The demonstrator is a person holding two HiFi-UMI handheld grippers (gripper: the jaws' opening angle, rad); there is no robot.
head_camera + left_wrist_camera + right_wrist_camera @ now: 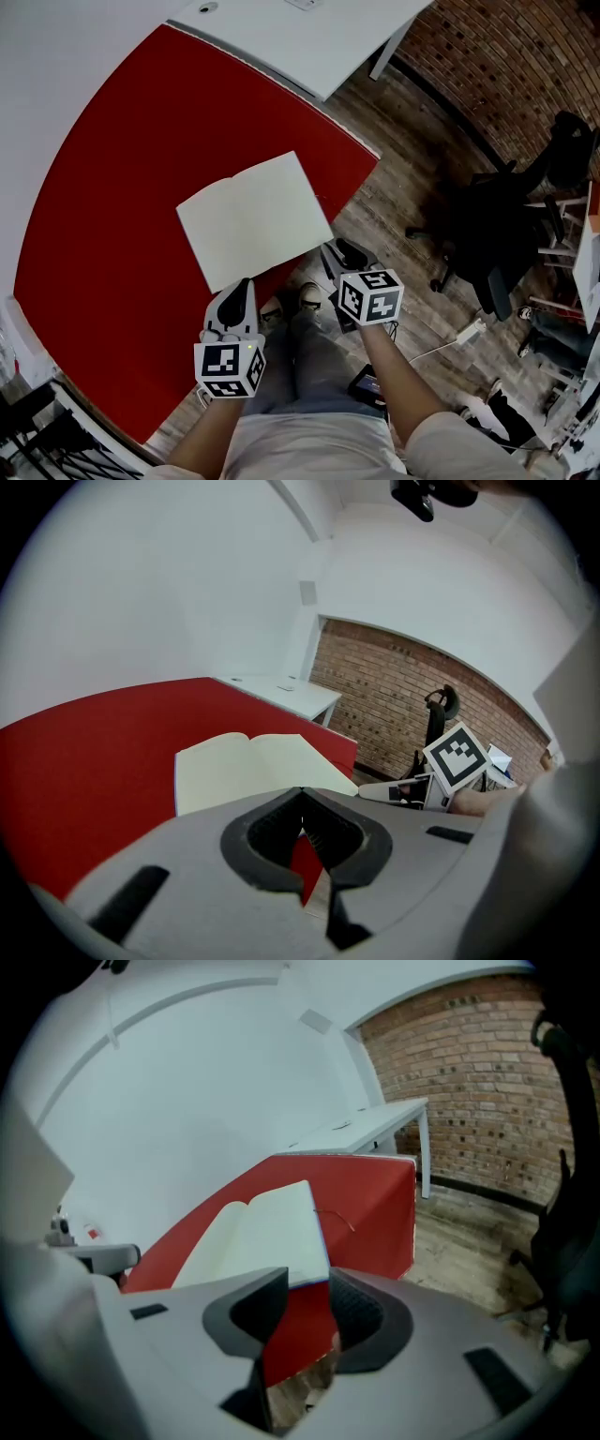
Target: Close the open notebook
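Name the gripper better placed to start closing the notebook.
Probably right. The right gripper has open jaws aimed at the near page edge of the notebook; the left gripper is shut.

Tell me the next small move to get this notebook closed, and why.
Probably ease the right gripper forward so its open jaws straddle the near right edge of the notebook. It lies open and flat on the red table, and that edge sits just ahead of the empty jaws.

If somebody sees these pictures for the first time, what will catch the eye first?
The open notebook, pale pages up, lies near the person's edge of the bright red table. Close before it are the left gripper, jaws together, and the right gripper, jaws apart, both empty.
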